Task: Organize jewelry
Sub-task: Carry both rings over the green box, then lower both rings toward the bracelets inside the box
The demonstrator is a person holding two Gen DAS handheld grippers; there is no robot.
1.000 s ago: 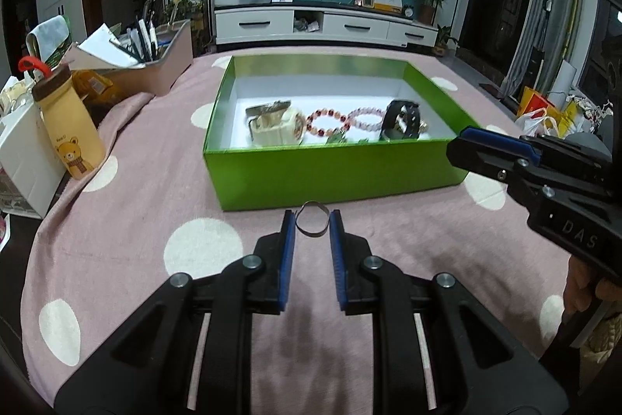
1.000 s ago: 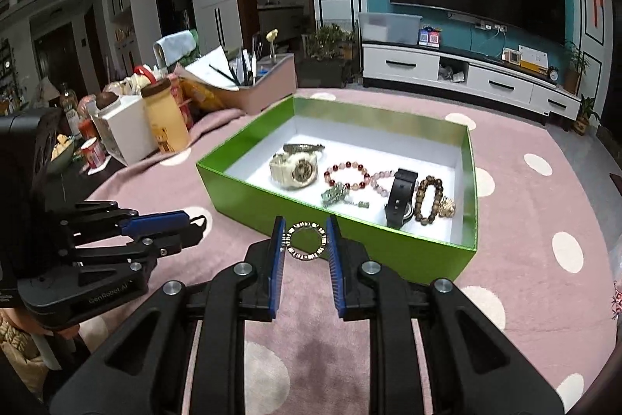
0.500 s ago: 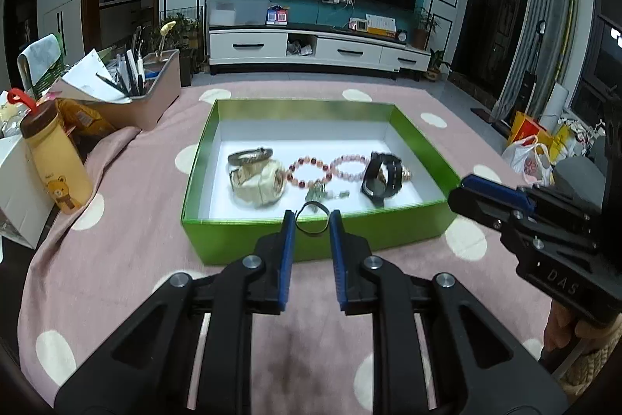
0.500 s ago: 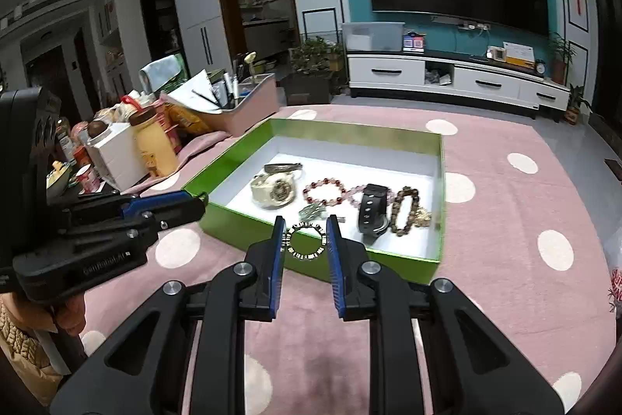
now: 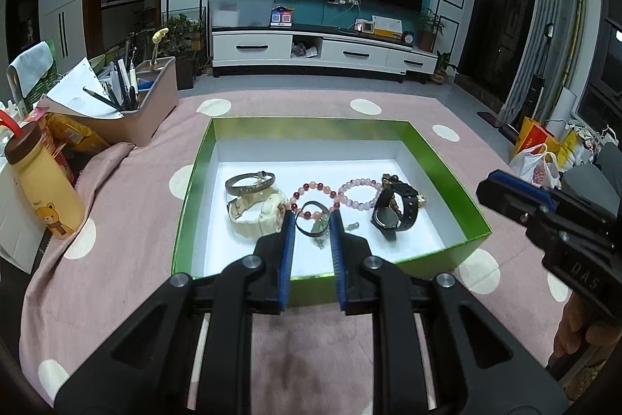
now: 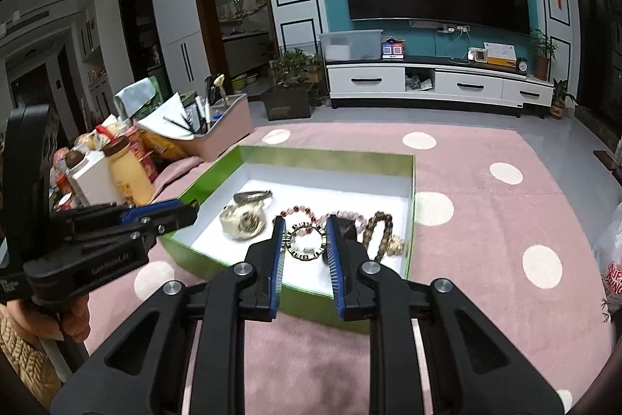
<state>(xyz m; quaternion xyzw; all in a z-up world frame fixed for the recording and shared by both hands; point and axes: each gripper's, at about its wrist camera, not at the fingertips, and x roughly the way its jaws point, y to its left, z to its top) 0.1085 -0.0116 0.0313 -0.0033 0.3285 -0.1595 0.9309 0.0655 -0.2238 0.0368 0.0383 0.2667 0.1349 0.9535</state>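
A green box (image 5: 435, 158) with a white floor stands on the pink dotted cloth and holds a cream watch (image 5: 258, 211), a bangle (image 5: 248, 181), two bead bracelets (image 5: 359, 191) and a black watch (image 5: 392, 211). My left gripper (image 5: 313, 220) is shut on a thin dark ring bracelet (image 5: 311, 218), held above the box's near part. My right gripper (image 6: 304, 238) is shut on a black-and-white segmented bracelet (image 6: 305, 238), held above the box (image 6: 412, 177) near its front wall. A brown bead bracelet (image 6: 379, 230) lies at the box's right.
A pink organiser with pens (image 5: 151, 100), a yellow bear bottle (image 5: 44, 193), a white carton and snack packs crowd the table's left side. The right gripper's body (image 5: 552, 220) shows at the right; the left gripper's body (image 6: 97, 240) shows at the left.
Both grippers have risen and moved forward with their bracelets, from in front of the box's front wall to above its inside. The box now appears lower and more from above.
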